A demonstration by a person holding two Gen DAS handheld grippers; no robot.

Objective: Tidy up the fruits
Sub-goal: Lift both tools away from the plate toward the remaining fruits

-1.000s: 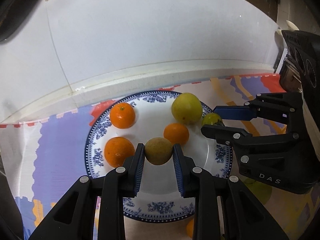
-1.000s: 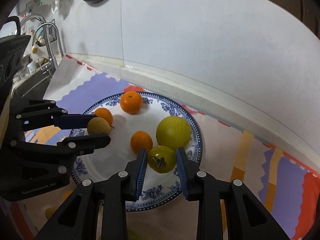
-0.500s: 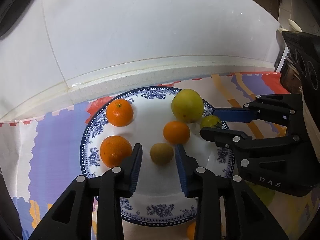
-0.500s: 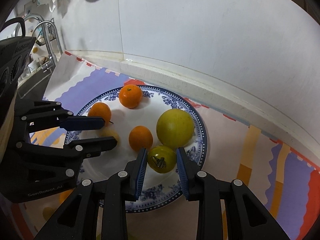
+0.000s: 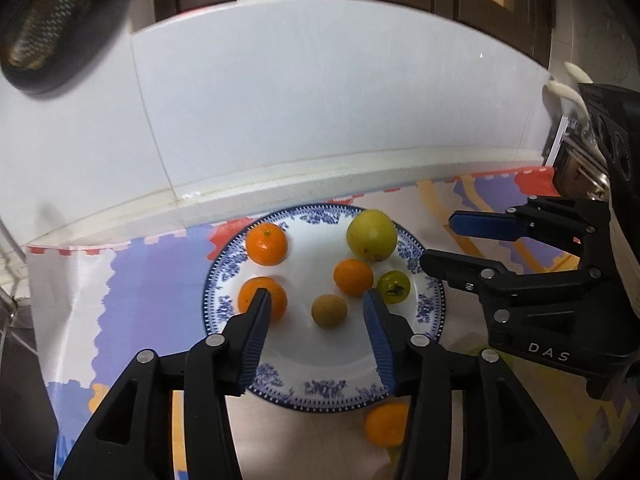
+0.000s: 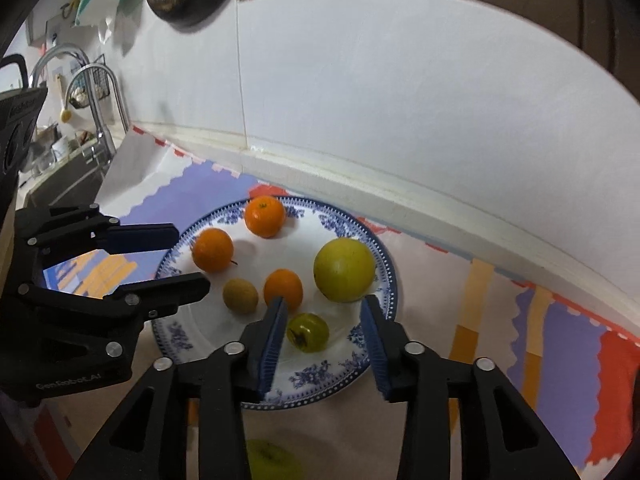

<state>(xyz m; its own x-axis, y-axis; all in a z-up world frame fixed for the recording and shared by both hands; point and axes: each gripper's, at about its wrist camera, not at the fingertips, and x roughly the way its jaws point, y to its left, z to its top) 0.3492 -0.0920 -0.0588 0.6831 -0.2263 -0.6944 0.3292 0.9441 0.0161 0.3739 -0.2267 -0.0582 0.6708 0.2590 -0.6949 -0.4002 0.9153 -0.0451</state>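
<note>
A blue-patterned white plate (image 5: 320,364) (image 6: 320,376) holds three oranges (image 5: 266,243) (image 6: 212,249), a large yellow-green fruit (image 5: 371,235) (image 6: 344,270), a small brown fruit (image 5: 329,311) (image 6: 240,295) and a small green fruit (image 5: 393,287) (image 6: 308,332). My left gripper (image 5: 318,308) is open and empty above the plate's near side, with the brown fruit lying free between its fingers. My right gripper (image 6: 323,314) is open and empty, with the green fruit lying free on the plate between its fingers. Each gripper shows in the other's view (image 5: 448,242) (image 6: 188,258).
An orange (image 5: 386,424) lies on the counter in front of the plate. A yellow-green fruit (image 6: 272,460) lies off the plate near the right gripper. A colourful mat (image 6: 560,332) covers the counter. A white tiled wall stands behind. A tap and sink (image 6: 96,120) are at the left.
Both grippers opened wide and drew back and up. The left one let go of the brown fruit, the right one let go of the green fruit; both fruits now rest on the plate.
</note>
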